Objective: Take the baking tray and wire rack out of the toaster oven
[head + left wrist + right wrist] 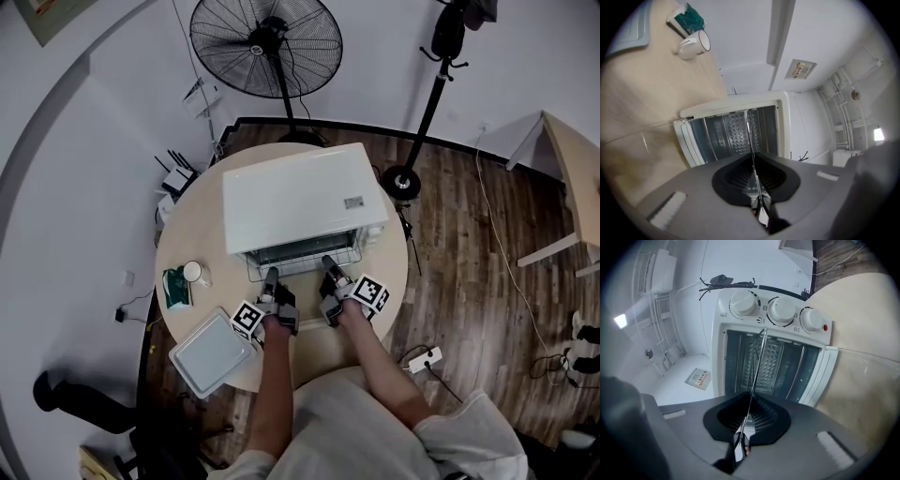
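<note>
Got my left tool [272,276] and right tool [328,264] both clamped tight on the front edge of the wire rack [300,263], which pokes partway out of the open toaster oven [300,192] right ahead of them. The baking tray [214,354] is out on the desk [380,281], back behind and left of my left tool.

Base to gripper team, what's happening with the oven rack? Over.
Left gripper and right gripper shut on wire rack front edge. Rack partway out of open toaster oven. Baking tray out, on table. Nothing in the way.
</note>
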The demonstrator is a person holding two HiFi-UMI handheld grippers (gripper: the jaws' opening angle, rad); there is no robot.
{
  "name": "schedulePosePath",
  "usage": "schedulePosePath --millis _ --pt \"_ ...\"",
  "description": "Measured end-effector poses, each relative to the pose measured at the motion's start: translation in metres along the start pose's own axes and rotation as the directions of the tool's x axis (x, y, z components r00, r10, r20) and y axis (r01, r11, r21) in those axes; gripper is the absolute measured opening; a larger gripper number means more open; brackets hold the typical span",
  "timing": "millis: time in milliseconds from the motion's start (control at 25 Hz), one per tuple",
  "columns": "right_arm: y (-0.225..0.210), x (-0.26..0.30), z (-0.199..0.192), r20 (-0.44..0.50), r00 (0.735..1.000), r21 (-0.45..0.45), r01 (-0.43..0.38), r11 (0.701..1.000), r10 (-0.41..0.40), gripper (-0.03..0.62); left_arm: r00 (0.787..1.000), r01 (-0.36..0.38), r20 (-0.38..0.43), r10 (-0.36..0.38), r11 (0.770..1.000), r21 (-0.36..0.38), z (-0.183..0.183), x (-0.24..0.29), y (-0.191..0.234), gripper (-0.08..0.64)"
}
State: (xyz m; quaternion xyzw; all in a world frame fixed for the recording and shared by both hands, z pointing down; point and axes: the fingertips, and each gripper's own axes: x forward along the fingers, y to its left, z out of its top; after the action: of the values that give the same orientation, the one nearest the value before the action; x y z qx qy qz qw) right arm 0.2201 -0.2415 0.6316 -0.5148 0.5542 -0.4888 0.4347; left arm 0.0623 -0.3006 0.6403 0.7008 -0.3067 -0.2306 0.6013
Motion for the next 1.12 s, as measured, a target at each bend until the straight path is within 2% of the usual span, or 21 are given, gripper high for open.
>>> schedulePosePath --millis 760,1120 --pt "0.002 -0.051 -0.024 0.005 1.0 -0.019 0.002 1.0 -0.002 0.005 0.999 0.0 0.037 0.002 0.999 -0.054 -0.023 -0.051 0.002 0.064" --pt "0.001 -0.076 -0.037 -0.005 1.0 -0.026 0.015 1.0 -0.015 0.006 1.0 0.014 0.011 -0.014 1.0 -0.028 -0.033 -0.076 0.001 0.066"
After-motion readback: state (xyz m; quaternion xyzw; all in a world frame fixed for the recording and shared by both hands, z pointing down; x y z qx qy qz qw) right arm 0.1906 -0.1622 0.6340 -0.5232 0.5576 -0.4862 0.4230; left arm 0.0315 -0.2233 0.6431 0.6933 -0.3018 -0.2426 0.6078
